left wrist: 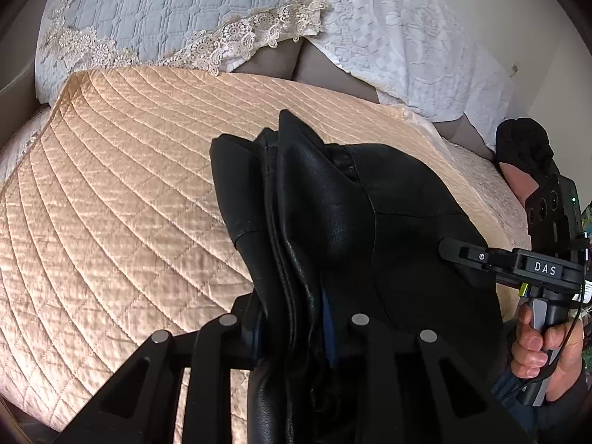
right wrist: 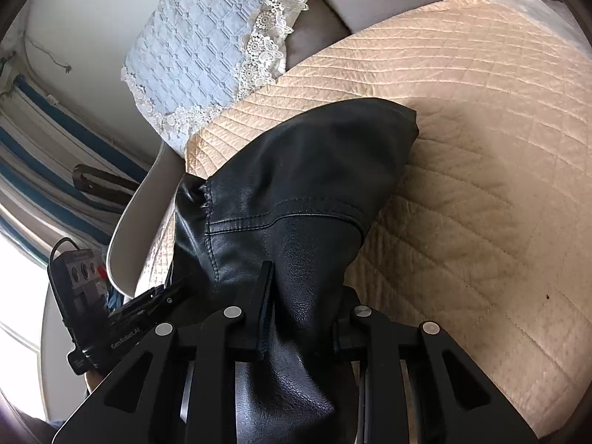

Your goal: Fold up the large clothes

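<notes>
A black leather garment (left wrist: 355,214) is held up over a peach quilted bedspread (left wrist: 122,192). My left gripper (left wrist: 296,318) is shut on a bunched, layered edge of it. In the left wrist view the right gripper (left wrist: 458,251) reaches in from the right and grips the garment's other side. In the right wrist view my right gripper (right wrist: 303,296) is shut on a leather fold (right wrist: 307,170) that stands up between the fingers. The left gripper (right wrist: 162,296) shows at the lower left of that view, touching the same garment.
Two white and pale blue lace-edged pillows (left wrist: 177,11) lie at the head of the bed, also in the right wrist view (right wrist: 207,51). A blue-striped curtain (right wrist: 55,140) and a bright window are at the left. A dark object (left wrist: 523,144) sits at the bed's right edge.
</notes>
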The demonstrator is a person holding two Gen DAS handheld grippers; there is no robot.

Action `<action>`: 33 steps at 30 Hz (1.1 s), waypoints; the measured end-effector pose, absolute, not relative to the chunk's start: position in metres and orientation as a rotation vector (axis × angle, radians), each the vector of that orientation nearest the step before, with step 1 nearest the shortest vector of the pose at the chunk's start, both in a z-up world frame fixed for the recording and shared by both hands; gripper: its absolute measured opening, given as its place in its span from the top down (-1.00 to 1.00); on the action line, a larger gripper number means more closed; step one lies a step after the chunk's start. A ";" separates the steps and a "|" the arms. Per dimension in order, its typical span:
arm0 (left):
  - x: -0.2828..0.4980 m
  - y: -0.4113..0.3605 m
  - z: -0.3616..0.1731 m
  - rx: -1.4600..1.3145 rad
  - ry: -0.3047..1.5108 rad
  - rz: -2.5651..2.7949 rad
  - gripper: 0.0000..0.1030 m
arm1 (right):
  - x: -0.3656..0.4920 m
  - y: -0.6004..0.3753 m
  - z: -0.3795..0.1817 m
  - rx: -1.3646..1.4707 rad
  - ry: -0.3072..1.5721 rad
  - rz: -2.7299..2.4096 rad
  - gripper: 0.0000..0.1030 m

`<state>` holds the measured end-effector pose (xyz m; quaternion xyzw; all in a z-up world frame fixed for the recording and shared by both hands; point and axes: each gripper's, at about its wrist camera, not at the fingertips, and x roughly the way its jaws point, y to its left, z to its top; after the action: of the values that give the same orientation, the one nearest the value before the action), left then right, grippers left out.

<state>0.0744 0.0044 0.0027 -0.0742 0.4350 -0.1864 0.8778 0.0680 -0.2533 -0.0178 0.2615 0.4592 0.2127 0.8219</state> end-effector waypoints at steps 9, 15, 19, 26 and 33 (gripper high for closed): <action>0.075 0.005 0.019 -0.136 0.877 -0.379 0.63 | 0.072 -0.243 0.008 0.516 0.925 0.495 0.57; 0.081 0.011 0.027 -0.132 0.846 -0.370 0.80 | 0.079 -0.234 0.017 0.496 0.891 0.516 0.58; 0.088 0.015 0.048 -0.146 0.767 -0.405 0.95 | 0.088 -0.222 0.026 0.485 0.869 0.555 0.61; 0.115 0.035 0.031 -0.207 0.836 -0.342 0.85 | 0.094 -0.242 -0.003 0.498 0.956 0.454 0.61; 0.108 0.043 -0.020 -0.307 0.971 -0.376 0.39 | 0.087 -0.271 -0.038 0.576 1.007 0.434 0.33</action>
<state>0.1077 0.0431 -0.0203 -0.1461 0.4619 -0.1791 0.8563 0.0870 -0.2708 -0.0379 0.2700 0.4717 0.2036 0.8143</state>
